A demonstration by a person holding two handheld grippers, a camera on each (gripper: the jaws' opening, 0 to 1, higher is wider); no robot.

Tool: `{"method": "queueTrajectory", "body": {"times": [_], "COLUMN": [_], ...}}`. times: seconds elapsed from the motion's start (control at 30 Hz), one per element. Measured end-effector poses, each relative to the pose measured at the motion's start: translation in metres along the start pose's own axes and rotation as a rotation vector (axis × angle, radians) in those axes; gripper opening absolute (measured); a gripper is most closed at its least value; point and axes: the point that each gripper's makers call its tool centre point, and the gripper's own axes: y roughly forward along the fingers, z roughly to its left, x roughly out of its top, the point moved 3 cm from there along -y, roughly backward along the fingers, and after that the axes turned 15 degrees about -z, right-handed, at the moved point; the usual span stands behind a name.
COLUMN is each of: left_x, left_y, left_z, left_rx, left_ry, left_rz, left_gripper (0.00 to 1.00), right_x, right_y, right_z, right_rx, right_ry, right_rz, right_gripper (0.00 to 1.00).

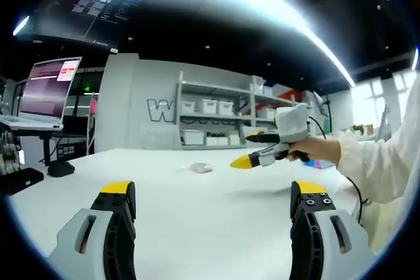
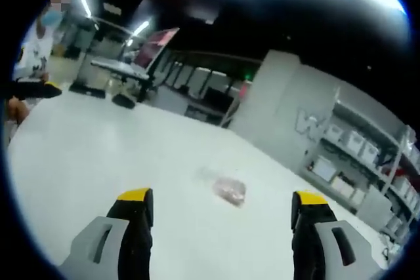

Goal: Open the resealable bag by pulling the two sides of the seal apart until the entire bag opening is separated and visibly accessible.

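A small clear resealable bag [image 1: 201, 168] with something pinkish inside lies flat on the white table [image 1: 164, 227], out near its middle. My left gripper [image 1: 213, 191] is open above the table's near side, well short of the bag, with nothing between its fingers. From the right, a hand in a white sleeve holds my right gripper [image 1: 246, 149], which hovers above the table to the right of the bag. In the right gripper view the bag [image 2: 228, 190] lies ahead between the spread jaws of the open right gripper [image 2: 222, 197]. The left gripper [image 2: 36, 90] shows at the far left.
A monitor on a stand [image 1: 49, 90] and a black base [image 1: 60, 168] sit at the table's left edge. Metal shelves with white bins [image 1: 210, 106] line the wall behind. A cable [image 1: 354, 191] trails off the table's right side. Another person [image 2: 36, 37] stands at the far left.
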Motion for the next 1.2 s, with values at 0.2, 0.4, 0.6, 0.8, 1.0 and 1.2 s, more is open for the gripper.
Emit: {"method": "queueTrajectory", "body": {"times": [0.2,0.4,0.6,0.8,1.0,1.2], "left_x": [0.0,-0.001,0.001,0.001,-0.001,-0.002], "left_y": [0.0,0.0,-0.001,-0.001,0.0,0.0], "left_z": [0.0,-0.001,-0.001,-0.001,-0.001,-0.001], "left_rx": [0.0,-0.001,-0.002,-0.004,-0.008,-0.006], "left_ry": [-0.002,-0.005,-0.002,-0.006,-0.006,-0.01], "left_rz": [0.0,0.001,-0.005,-0.004,-0.001,0.0], "left_gripper": [0.97,0.97,0.97,0.97,0.96,0.96], "right_x": [0.005,0.004,0.004,0.001,-0.003,-0.005], "right_y": [0.006,0.008,0.012,0.015,0.016,0.022], "right_z": [0.002,0.004,0.002,-0.002,-0.003,-0.002], "right_rx": [0.017,0.036,0.037,0.033,0.03,0.04], "right_ry": [-0.075,-0.17,-0.198,-0.214,-0.228,-0.259], "right_rz": [0.007,0.022,0.026,0.036,0.043,0.045], "right_gripper": [0.88,0.88,0.88,0.87,0.87,0.86]}}
